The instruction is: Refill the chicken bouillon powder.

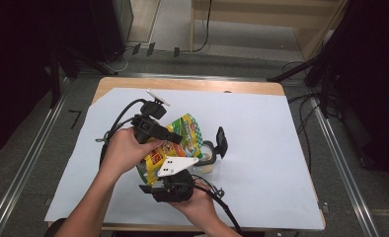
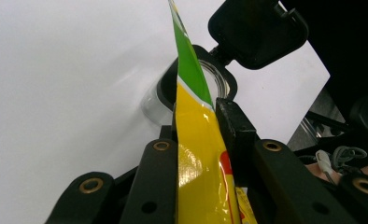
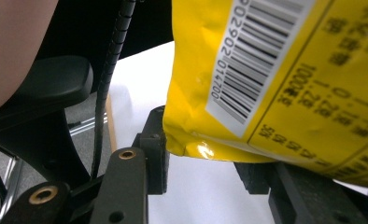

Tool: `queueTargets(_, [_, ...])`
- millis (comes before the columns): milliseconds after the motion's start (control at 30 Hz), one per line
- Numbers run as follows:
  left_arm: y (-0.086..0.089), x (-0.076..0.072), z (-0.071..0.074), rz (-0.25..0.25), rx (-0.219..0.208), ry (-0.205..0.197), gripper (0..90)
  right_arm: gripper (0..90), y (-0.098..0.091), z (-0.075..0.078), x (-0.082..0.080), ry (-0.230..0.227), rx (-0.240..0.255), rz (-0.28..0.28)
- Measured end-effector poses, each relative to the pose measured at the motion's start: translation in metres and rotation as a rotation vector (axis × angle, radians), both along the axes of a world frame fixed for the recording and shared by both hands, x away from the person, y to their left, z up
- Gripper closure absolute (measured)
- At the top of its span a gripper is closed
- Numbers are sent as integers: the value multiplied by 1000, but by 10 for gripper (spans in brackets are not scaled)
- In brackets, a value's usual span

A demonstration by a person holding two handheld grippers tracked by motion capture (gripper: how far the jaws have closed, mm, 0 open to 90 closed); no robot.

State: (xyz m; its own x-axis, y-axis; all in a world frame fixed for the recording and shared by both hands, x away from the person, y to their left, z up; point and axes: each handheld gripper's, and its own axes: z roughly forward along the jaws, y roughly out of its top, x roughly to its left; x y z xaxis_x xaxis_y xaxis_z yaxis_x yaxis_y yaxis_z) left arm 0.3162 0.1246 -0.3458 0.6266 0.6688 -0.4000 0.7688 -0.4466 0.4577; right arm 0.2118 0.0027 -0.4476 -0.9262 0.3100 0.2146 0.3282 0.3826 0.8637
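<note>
Scene: we look down on a worktop (image 1: 261, 89) covered by a white sheet (image 1: 266, 148), two hands meeting near its middle
Pouch: a yellow and green pouch (image 1: 180, 138) is held up off the sheet between the two grippers, its green top tilted toward a clear container
Container: the clear container (image 1: 208, 159) stands on the sheet just beside the pouch, its black hinged lid (image 1: 221, 140) flipped up
Left gripper: we see the left gripper (image 2: 198, 135) with its fingers (image 2: 236, 126) pinching the thin edge of the pouch, the container right behind
Right gripper: we see the right gripper (image 3: 205, 172) under the pouch's bottom corner; its fingers (image 3: 154, 154) sit at either side of the barcoded back, and we cannot tell whether they press on it
</note>
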Motion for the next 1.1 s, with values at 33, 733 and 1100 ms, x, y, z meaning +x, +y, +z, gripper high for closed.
queueTargets(33, [0,0,0,3,-1,-2,788,619,0,0,1,6,0,2])
queueTargets(733, [8,5,1,8,-60,32,773,630,4,6,-1,-7,-3,7])
queueTargets(1100, [5,2,5,-4,-70,24,757,638,5,7,-1,-3,3,2])
